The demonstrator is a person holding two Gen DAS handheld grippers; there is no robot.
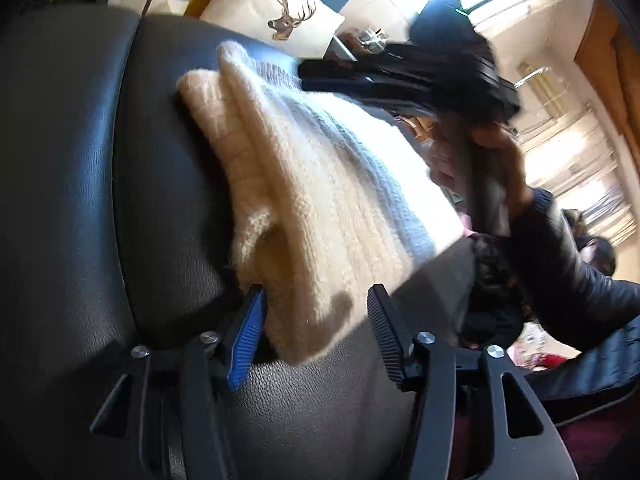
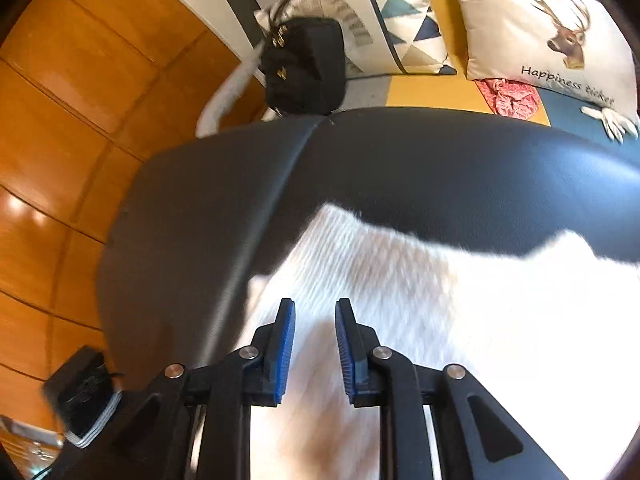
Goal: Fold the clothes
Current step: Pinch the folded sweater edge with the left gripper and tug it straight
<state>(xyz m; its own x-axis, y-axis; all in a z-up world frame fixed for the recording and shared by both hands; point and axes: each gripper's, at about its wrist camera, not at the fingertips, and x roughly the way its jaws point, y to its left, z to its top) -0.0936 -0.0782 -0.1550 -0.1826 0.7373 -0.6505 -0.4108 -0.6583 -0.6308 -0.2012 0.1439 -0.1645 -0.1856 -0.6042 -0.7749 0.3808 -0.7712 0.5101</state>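
Supporting everything in both views is 1 black padded seat (image 2: 420,168), and all positions below are given relative to it.

Item 1, seat. Its flat leather-like top serves as the folding surface, judged the reason the garment lies there rather than on the wooden floor (image 2: 60,120) beside it.

Item 2, cream knitted sweater (image 1: 312,184). It lies on top of the seat, bunched into thick layers, with 1 rolled edge toward the seat's far side. Folding appears partly done; the layers are uneven and the stack is not yet squared.

Item 3, right gripper (image 2: 315,344). It sits above the seat, over the sweater. Its jaws stand a narrow gap apart with knit showing between them; nothing is clamped. Judged position: ready to press or pinch the top layer.

Item 4, left gripper (image 1: 316,328). It is at the seat's near edge, jaws spread wide, straddling a hanging corner of the sweater without closing on it. Judged purpose: lining up on that corner for the next fold.

View differences. The left wrist view alone shows the sweater's layered thickness and the right device held in a hand (image 1: 496,160) above it. The right wrist view alone shows the seat's far edge, a black bag (image 2: 304,68) beyond it, and a deer cushion (image 2: 548,28) lettered "Happiness".
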